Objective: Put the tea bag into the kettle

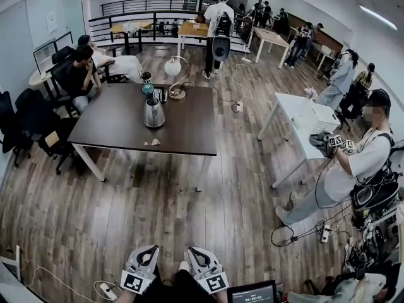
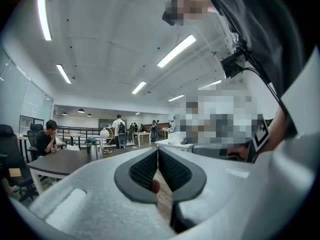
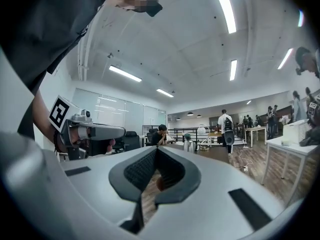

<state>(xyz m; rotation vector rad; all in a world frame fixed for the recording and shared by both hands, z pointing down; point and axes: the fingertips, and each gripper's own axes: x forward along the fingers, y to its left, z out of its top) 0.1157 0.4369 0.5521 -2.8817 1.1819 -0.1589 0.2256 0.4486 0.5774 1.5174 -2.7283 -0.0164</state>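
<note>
A steel kettle [image 1: 154, 113] stands upright on the dark brown table [image 1: 120, 125] across the room. A small tea bag [image 1: 153, 142] lies on the table near its front edge, just in front of the kettle. Both grippers are far from the table, low at the bottom of the head view: the left gripper [image 1: 148, 255] and the right gripper [image 1: 196, 256] sit side by side. Each is shut with its jaws touching at the tips and nothing between them. The kettle [image 2: 94, 151] shows small in the left gripper view and, in the right gripper view, as the far kettle [image 3: 189, 146].
A person [image 1: 79, 74] sits at the table's far left with black chairs [image 1: 28, 122] around. A globe lamp [image 1: 173, 68] and a small bottle [image 1: 147, 84] stand behind the kettle. A white table [image 1: 297, 115] and a person holding grippers [image 1: 353, 163] are at right. Cables [image 1: 297, 232] trail over the wooden floor.
</note>
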